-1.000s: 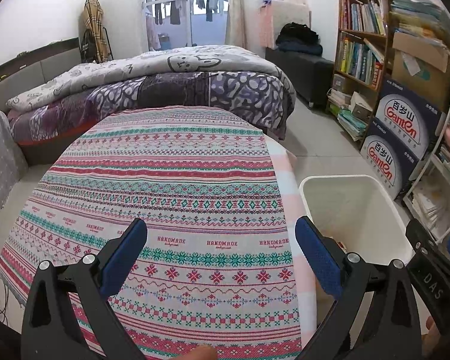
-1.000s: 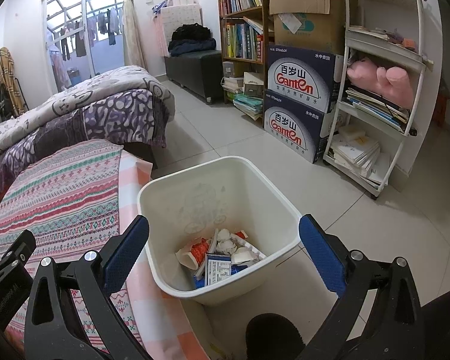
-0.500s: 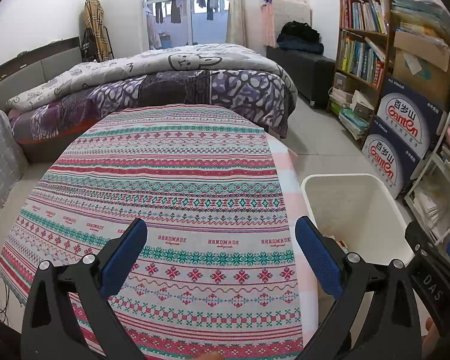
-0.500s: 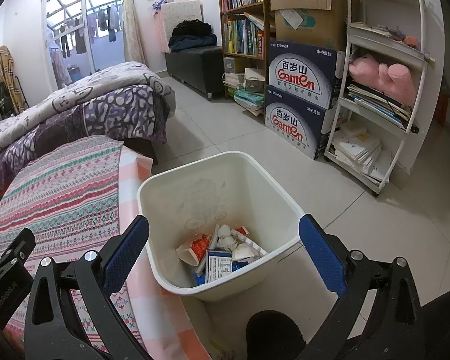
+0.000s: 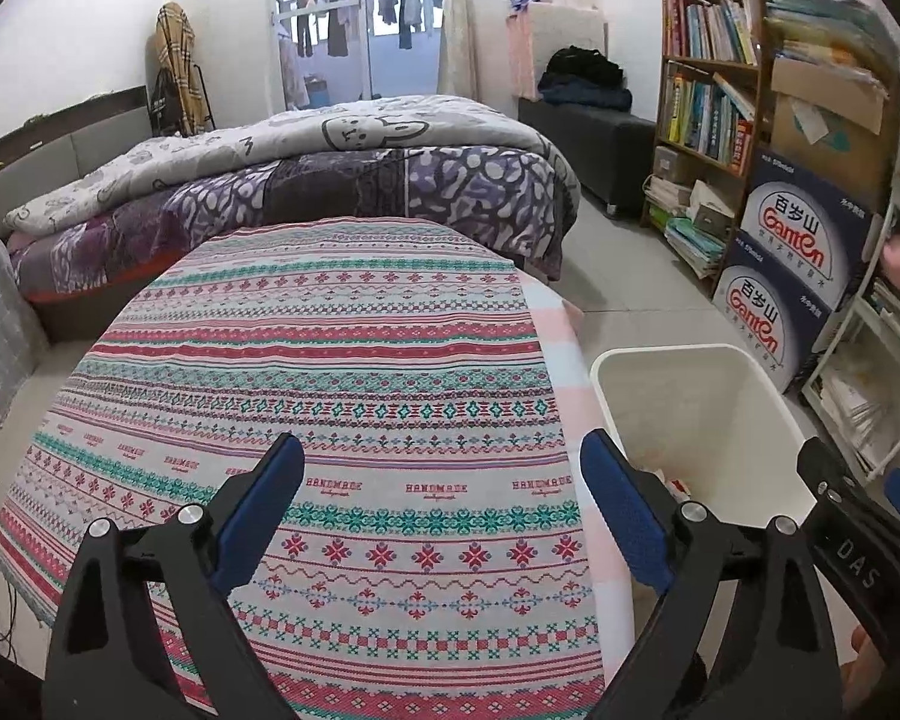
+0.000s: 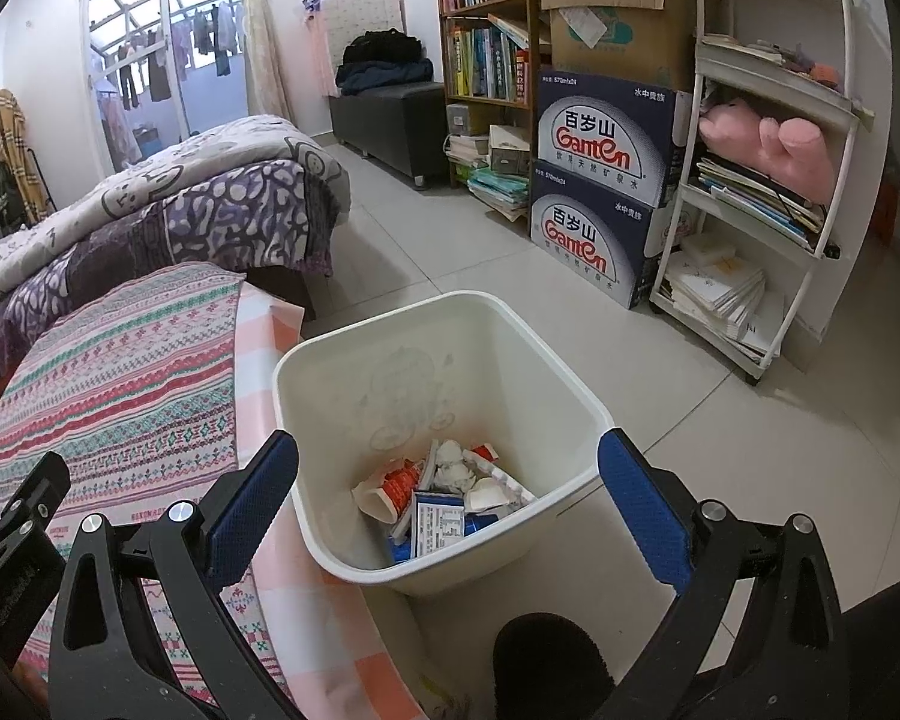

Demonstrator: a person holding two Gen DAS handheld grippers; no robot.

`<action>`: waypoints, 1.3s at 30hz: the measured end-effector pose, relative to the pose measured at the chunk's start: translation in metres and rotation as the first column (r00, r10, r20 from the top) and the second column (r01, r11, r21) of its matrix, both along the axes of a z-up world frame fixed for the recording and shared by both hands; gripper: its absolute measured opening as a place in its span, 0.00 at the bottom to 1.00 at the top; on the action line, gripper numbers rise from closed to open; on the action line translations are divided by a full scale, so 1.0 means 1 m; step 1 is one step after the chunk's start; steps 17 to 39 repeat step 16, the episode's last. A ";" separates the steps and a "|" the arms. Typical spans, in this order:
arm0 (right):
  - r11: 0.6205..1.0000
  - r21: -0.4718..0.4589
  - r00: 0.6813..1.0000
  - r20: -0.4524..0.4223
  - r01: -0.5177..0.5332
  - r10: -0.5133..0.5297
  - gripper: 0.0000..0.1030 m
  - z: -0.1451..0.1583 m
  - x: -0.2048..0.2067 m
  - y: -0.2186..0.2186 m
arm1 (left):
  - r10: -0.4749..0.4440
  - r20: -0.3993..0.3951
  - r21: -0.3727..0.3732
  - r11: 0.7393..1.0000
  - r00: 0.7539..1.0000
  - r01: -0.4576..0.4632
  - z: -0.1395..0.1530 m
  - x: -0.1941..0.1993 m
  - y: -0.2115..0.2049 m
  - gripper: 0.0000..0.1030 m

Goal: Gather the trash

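Note:
A white waste bin [image 6: 354, 372] stands on the floor right of the table; it also shows in the left wrist view [image 5: 744, 414]. Crumpled paper, cups and wrappers [image 6: 444, 498] lie at its bottom. My right gripper [image 6: 447, 480] is open and empty, held above the bin's near side. My left gripper [image 5: 441, 480] is open and empty, held over the patterned tablecloth [image 5: 330, 360] on the table. No trash shows on the cloth.
A bed with a purple and grey quilt [image 5: 330, 180] stands behind the table. Bookshelves [image 5: 708, 90], stacked Ganten boxes [image 6: 606, 192] and a white rack [image 6: 768, 180] line the right wall. Tiled floor [image 6: 750, 420] surrounds the bin.
Both grippers have drifted slightly backward and stay open and empty. The bin's contents have not changed.

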State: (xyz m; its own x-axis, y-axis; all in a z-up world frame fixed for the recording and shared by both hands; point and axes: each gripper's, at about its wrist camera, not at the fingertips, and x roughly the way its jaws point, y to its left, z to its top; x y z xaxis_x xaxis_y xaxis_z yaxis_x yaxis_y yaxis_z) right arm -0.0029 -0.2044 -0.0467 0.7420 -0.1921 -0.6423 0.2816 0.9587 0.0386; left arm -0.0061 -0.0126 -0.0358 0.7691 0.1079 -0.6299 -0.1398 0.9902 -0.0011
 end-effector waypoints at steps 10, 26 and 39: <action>1.000 -0.001 1.000 0.008 -0.001 0.001 0.93 0.001 0.000 -0.002 | -0.010 -0.004 0.001 1.000 1.000 0.010 0.001 0.002 -0.003 0.88; 1.000 -0.007 1.000 0.015 -0.002 0.002 0.93 0.003 -0.001 -0.001 | -0.009 -0.018 -0.003 1.000 1.000 0.008 -0.001 0.003 -0.004 0.91; 1.000 -0.007 1.000 0.015 -0.002 0.002 0.93 0.003 -0.001 -0.001 | -0.009 -0.018 -0.003 1.000 1.000 0.008 -0.001 0.003 -0.004 0.91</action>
